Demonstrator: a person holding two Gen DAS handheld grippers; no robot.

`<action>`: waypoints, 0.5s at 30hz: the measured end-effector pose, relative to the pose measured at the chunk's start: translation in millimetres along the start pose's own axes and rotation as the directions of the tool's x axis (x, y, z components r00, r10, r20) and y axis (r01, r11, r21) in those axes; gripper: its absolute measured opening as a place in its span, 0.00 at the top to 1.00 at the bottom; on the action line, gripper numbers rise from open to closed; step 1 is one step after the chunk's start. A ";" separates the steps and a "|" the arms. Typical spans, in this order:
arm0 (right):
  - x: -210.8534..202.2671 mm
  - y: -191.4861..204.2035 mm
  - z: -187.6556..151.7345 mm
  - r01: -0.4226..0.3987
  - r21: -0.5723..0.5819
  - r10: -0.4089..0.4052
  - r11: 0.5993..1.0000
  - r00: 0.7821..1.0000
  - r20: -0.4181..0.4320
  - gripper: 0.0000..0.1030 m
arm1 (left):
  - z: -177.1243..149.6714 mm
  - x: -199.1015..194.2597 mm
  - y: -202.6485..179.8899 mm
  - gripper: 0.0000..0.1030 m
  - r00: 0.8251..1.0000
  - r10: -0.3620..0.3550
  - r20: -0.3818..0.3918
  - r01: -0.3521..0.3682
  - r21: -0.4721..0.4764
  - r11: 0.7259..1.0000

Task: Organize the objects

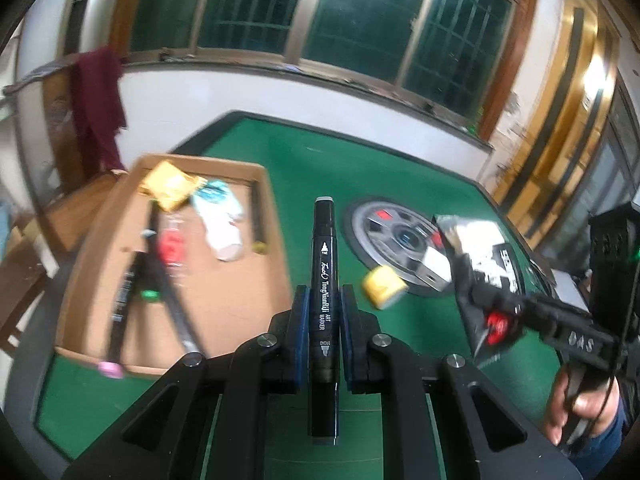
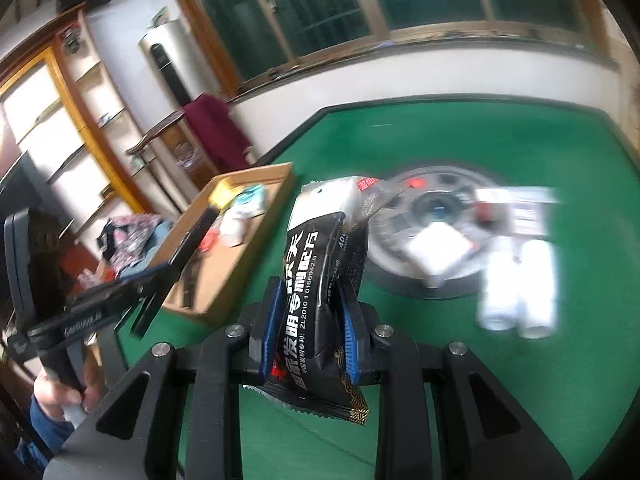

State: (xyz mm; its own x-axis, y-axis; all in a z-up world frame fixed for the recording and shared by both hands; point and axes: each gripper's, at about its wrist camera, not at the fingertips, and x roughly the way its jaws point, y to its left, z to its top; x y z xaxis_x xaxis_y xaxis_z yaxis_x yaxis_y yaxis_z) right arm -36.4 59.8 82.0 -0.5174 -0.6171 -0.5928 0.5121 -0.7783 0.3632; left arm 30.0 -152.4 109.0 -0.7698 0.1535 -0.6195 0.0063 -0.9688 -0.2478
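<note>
One cardboard tray [image 1: 276,216] is sitting on the green tabletop [image 1: 400,168], left of the round centre hub [image 1: 400,236]. Lying in the tray: one yellow packet [image 1: 168,184] at the far end, one white tube [image 1: 218,216] beside it, one clear packet with a red label [image 1: 172,248], two dark pens [image 1: 124,296] crossing each other, and one small yellow-capped stick [image 1: 259,220] along the right wall. Blur is hiding finer detail.

My left claw [image 1: 324,312] is pinching one black art marker [image 1: 325,280], pads pressing on both sides of the barrel, marker pointing forward over the tabletop just right of the tray.

My right claw [image 2: 310,320] is clamping one black sachet [image 2: 324,280] with white lettering, held upright above the tabletop, near the tray's right wall.

Still lying outside the tray: one yellow block [image 1: 384,286] at the hub's edge, one white square pack [image 2: 436,250] on the hub, two white rolls [image 2: 516,292] side by side, and one flat red-and-white packet [image 2: 516,210] behind them.
</note>
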 end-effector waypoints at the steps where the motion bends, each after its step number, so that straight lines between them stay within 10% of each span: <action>1: 6.1 10.0 1.4 -0.012 -0.015 0.011 1.000 1.000 -0.008 0.77 | 0.7 -2.1 5.5 0.88 1.000 0.021 0.013 -0.021 -0.001 1.000; 15: 94.0 130.0 19.5 -0.116 -0.204 0.097 0.972 0.990 -0.102 0.76 | 1.5 -10.2 108.3 0.88 0.990 0.142 0.022 -0.137 -0.149 0.979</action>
State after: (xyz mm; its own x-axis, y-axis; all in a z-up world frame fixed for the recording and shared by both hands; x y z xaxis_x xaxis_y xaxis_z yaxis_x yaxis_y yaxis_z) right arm -31.8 -101.6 87.5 -0.3924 -0.6746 -0.6253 0.6978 -0.6612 0.2755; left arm 37.5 -259.2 89.6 -0.7751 0.0104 -0.6317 0.2063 -0.9409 -0.2686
